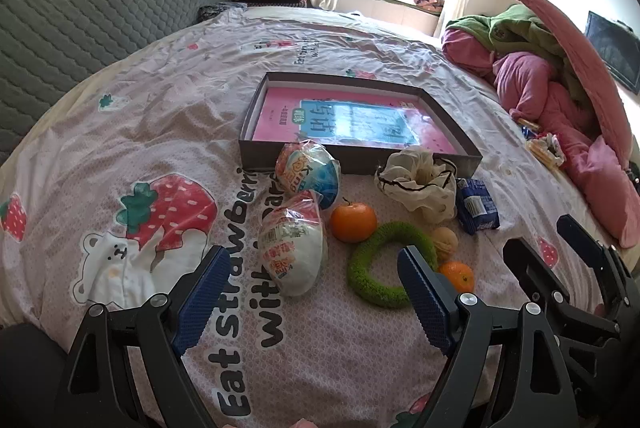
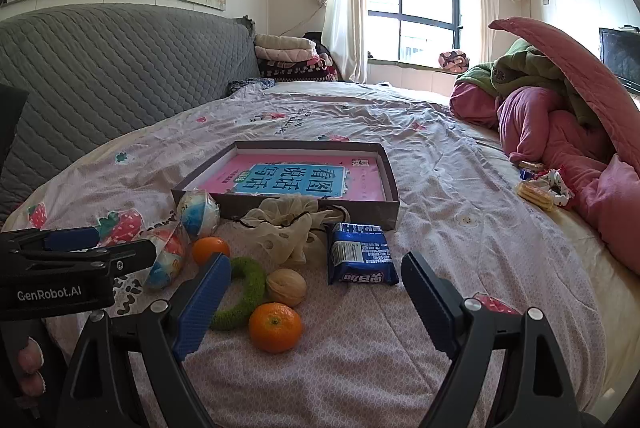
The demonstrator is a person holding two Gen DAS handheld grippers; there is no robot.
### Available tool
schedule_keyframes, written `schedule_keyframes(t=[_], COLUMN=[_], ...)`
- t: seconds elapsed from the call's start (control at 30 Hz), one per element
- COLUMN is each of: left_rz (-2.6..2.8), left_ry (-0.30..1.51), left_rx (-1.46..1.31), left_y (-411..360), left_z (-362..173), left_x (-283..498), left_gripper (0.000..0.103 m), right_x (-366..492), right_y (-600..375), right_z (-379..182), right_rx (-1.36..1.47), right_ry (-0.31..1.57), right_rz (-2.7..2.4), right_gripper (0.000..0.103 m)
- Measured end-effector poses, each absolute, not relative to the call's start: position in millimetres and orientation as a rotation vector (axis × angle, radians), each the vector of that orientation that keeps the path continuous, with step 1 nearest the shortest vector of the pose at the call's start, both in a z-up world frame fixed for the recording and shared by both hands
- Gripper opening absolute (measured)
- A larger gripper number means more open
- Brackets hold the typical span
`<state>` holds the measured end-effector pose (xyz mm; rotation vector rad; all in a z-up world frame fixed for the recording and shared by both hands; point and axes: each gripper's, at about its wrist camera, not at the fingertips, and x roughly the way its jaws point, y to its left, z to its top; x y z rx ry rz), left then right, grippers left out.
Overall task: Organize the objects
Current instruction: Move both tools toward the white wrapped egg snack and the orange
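Grippers stood wide open and empty: left gripper (image 1: pixel 316 292) at lower centre above a white plastic-wrapped egg toy (image 1: pixel 291 244) and green crocheted ring (image 1: pixel 390 264); right gripper (image 2: pixel 316 302) over an orange tangerine (image 2: pixel 275 327). Beyond lay a tan walnut (image 2: pixel 286 286), blue snack packet (image 2: pixel 361 254), and shallow grey cardboard box (image 2: pixel 394 203) holding a pink book (image 2: pixel 288 177).
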<state>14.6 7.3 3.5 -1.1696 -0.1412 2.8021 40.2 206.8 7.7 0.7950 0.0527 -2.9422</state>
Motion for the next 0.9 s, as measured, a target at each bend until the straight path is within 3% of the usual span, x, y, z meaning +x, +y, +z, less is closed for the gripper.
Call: schedule_keyframes(t=[0.9], left_rz=[2.81], left_ry=[-0.089], left_rx=[-1.154], left_y=[5.4], left_z=[5.6], left_x=[19.4], left_gripper=[0.086], right_x=[44.4], right_y=[209.8], right_z=[9.6], right_rx=[0.796], right_ry=[0.047], right_rz=[-2.946], right_gripper=[0.087])
